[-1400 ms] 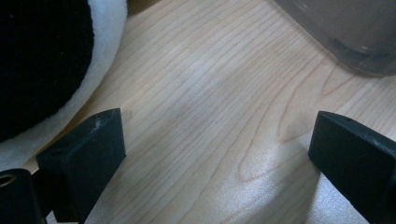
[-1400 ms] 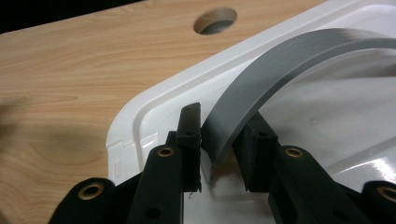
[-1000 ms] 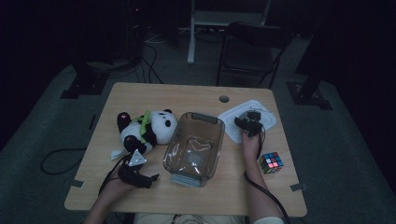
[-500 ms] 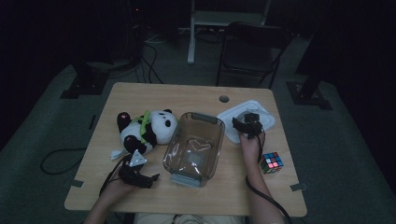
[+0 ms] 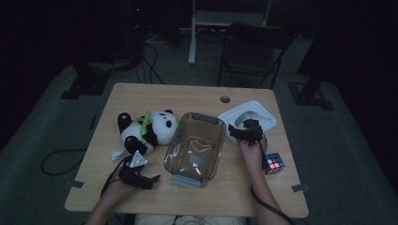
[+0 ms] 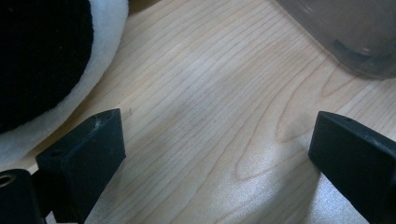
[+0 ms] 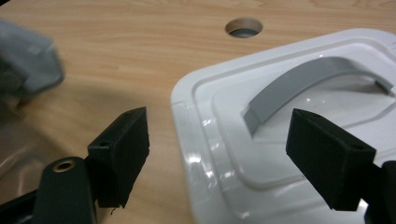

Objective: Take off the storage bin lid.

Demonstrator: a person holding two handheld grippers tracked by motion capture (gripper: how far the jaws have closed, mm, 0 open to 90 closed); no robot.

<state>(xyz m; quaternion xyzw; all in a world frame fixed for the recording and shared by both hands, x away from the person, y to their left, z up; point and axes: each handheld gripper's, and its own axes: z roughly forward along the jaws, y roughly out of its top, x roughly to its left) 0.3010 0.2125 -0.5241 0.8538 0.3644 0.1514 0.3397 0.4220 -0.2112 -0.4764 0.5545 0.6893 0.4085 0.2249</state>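
Observation:
A white lid [image 5: 251,116] with a grey handle [image 7: 299,84] lies on the table at the right, beside a clear plastic container [image 5: 195,147] that stands with nothing in it. My right gripper [image 5: 245,127] hovers at the lid's near left corner. Its jaws have just been opening and stand wide apart, pressing on nothing; the lid's rim [image 7: 205,140] lies below them. My right gripper [image 7: 219,126] points toward the table's far edge. My left gripper [image 5: 143,174] rests low at the front left, and in its own view my left gripper [image 6: 215,121] is open over bare wood.
A panda plush [image 5: 145,131] lies left of the container, its white edge [image 6: 100,51] close to my left jaw. A Rubik's cube [image 5: 273,162] sits by the right wrist. A cable hole [image 5: 225,99] is in the table's far side. A chair [image 5: 253,51] stands beyond the table.
The right gripper has drawn back a little from the lid toward the person, and its jaws have spread. The left hand has stayed put.

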